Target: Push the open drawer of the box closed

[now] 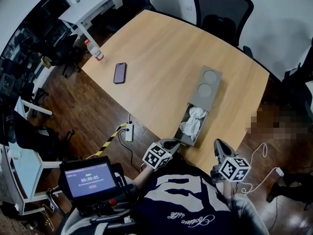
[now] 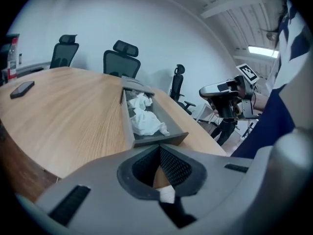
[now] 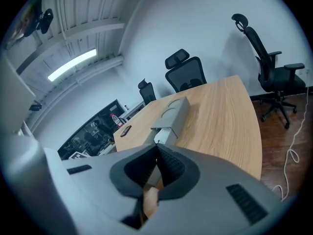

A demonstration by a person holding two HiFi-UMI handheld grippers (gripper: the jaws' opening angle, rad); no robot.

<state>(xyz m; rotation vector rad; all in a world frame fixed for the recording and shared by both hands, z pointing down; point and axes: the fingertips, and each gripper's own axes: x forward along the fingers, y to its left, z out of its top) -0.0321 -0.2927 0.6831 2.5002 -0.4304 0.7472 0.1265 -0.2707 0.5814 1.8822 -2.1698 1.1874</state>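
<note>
A grey box lies on the wooden table, its drawer pulled out toward the near table edge. Crumpled white cloth lies inside the drawer. My left gripper hovers just short of the drawer's front wall, jaws shut and empty. My right gripper is to the right of the drawer, at the table's near edge, also shut with nothing in it. The left gripper view looks along the open drawer and its cloth. In the right gripper view the box and drawer lie ahead.
A dark phone and a small bottle sit on the far left part of the table. Black office chairs stand behind it. A power strip and cables lie on the floor at the left.
</note>
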